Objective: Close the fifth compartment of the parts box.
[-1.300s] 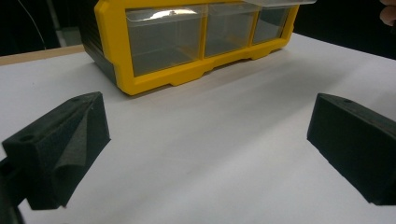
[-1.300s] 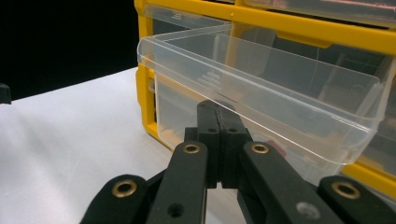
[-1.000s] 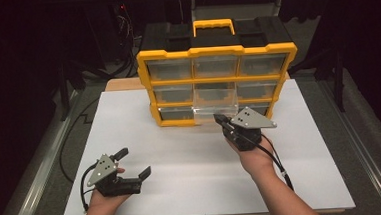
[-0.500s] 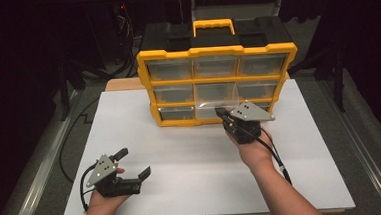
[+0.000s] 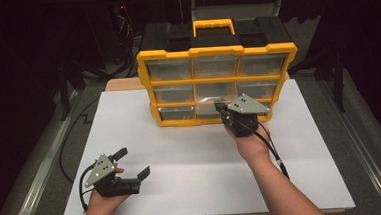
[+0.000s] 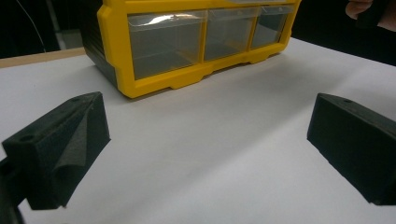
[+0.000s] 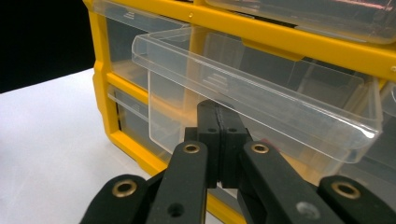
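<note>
High view: yellow organizer sits at far side of white counter, drawer fronts facing the person. Right hand-held gripper is up against the bottom row, mid column, where a clear drawer sticks out a bit toward us; left hand-held gripper rests low near the front-left of the counter, well apart from the organizer, so the right one is clearly the nearer. Left gripper view: left jaws spread wide w/ nothing between, bare counter ahead, organizer farther off up the frame. Right gripper view: right hand-held gripper jaws pressed together, tips just under the front lip of the pulled-out clear drawer; can't tell if they pinch a thin tab or just touch the front wall (contact point hidden behind the tips). Key relation: drawer lies straight ahead of and slightly above the right tips, its front edge running crosswise to the jaws, slide axis in line w/ the gripper, i.e. any push or pull goes straight along the gripper's own pointing direction, prob. no sideways correction needed.
</note>
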